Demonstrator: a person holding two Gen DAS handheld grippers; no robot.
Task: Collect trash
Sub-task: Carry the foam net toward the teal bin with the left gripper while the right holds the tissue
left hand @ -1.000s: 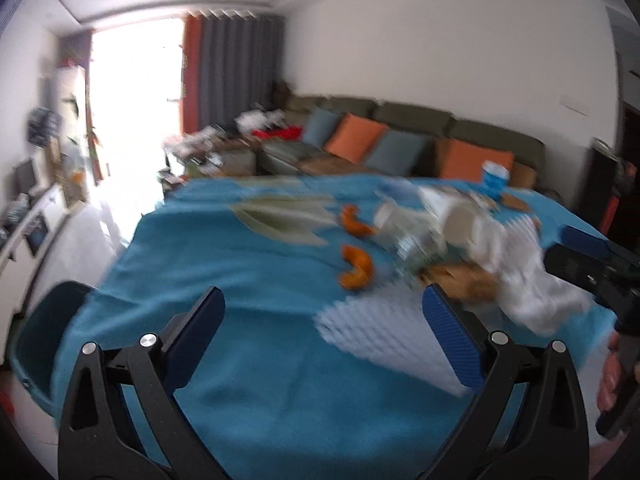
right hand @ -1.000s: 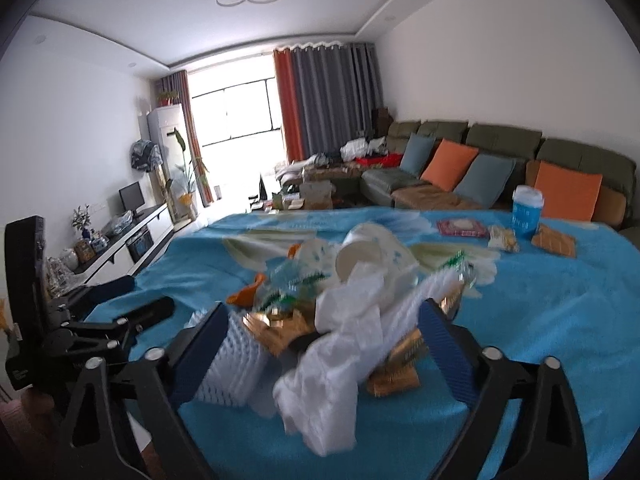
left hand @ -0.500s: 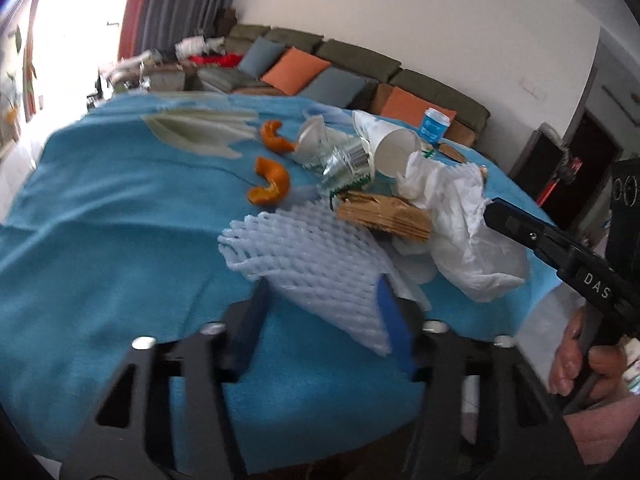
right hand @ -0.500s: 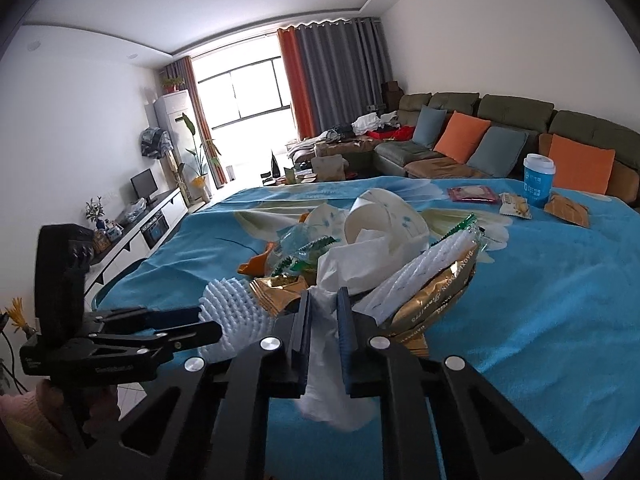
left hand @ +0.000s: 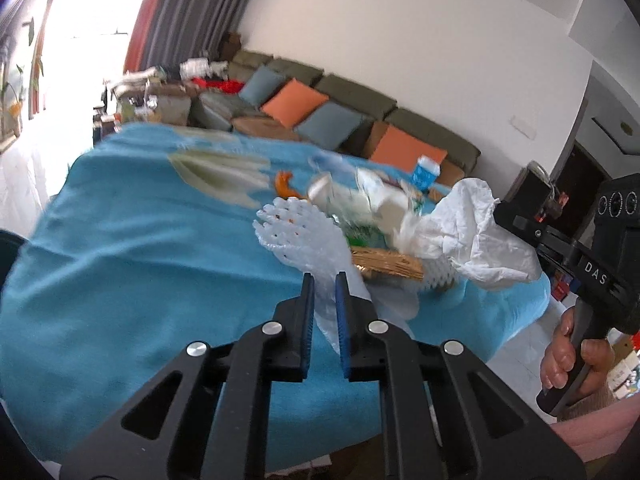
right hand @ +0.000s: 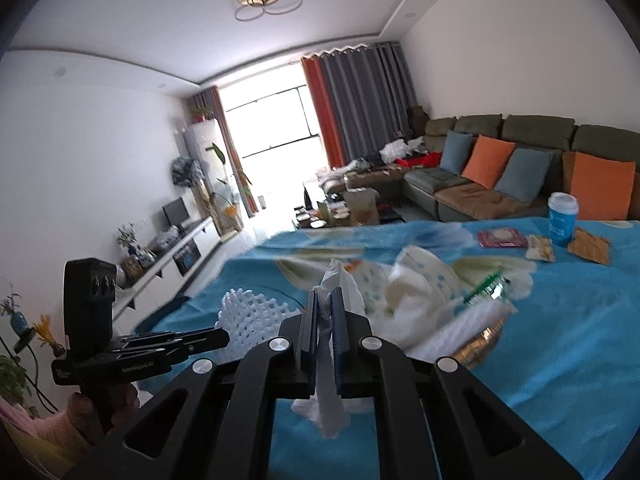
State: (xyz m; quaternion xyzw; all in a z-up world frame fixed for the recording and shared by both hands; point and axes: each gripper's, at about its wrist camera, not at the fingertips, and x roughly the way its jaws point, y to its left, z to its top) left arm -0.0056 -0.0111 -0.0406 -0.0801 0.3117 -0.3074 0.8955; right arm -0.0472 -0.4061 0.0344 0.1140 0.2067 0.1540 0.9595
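Gripping from both sides, two handheld grippers had just closed their jaws on a heap of rubbish that lay on a blue tablecloth. The left gripper was nearly shut, its two fingers pinching the near edge of a white foam net sleeve, which ran between them and fanned out just beyond the tips. The right gripper was likewise almost shut, its fingers clamped on a crumpled white tissue; one end stood up past the tips and the other hung down below the jaws. In the left wrist view that tissue bulged to the right of the left fingers, touching the foam net's far side. Beyond both sets of fingertips sat the rest of the pile: a tipped paper cup, a golden snack wrapper and a piece of orange peel. Well beyond the right fingers, to their right, a blue cup stood upright beside flat packets. A hand held the right gripper's handle.
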